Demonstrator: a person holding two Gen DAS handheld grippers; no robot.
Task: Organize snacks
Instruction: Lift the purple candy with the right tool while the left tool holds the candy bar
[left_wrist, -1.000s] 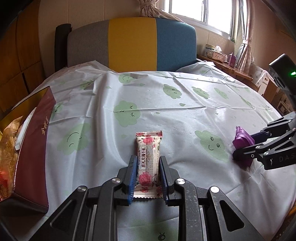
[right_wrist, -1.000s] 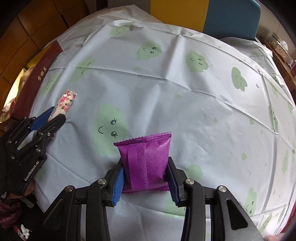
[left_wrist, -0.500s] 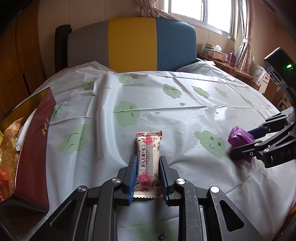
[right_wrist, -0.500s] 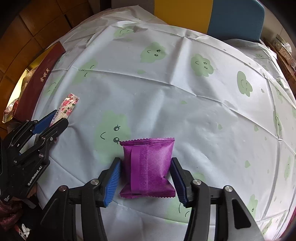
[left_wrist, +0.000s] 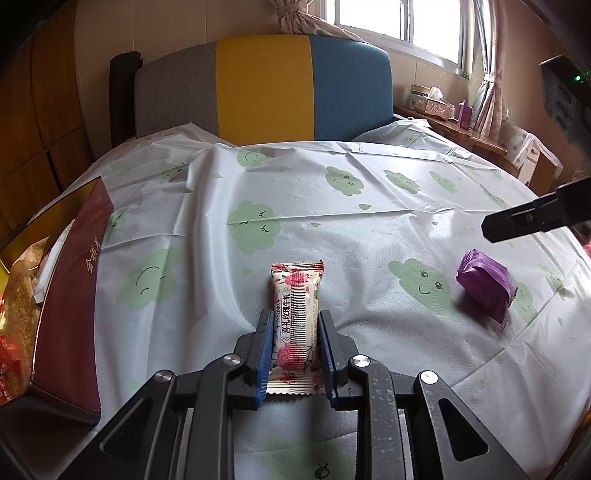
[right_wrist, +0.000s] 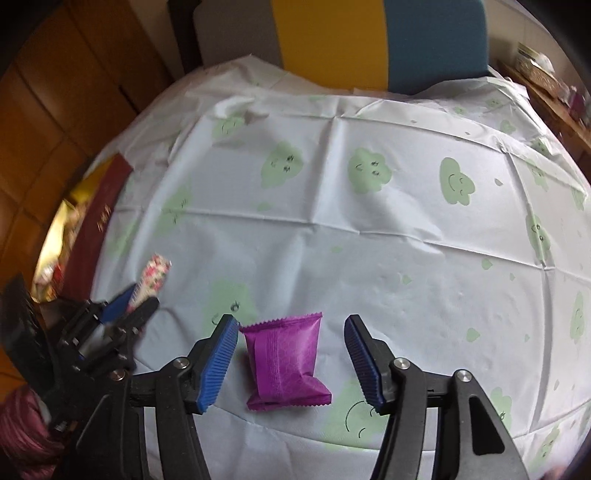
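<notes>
Snacks lying on the cloud-print cloth, one gripped, one let go

Cloth with green clouds (left_wrist: 369, 229) is covering the whole surface, with a grey, yellow and blue headboard (left_wrist: 266, 88) standing behind it. Dark red box (left_wrist: 70, 295) is sitting open at the cloth's left edge, with wrappers showing inside it. Left gripper (left_wrist: 296, 354) is clamping its blue pads against the sides of the rose-print snack bar (left_wrist: 295, 310), which is lying flat on the cloth and pointing away from the camera. Right gripper (right_wrist: 291, 363) is standing released, its jaws having just been opening; the purple snack packet (right_wrist: 284, 363) is lying on the cloth between the pads, apart from both. In the left wrist view this packet (left_wrist: 484, 288) is resting well to the right of the bar
</notes>
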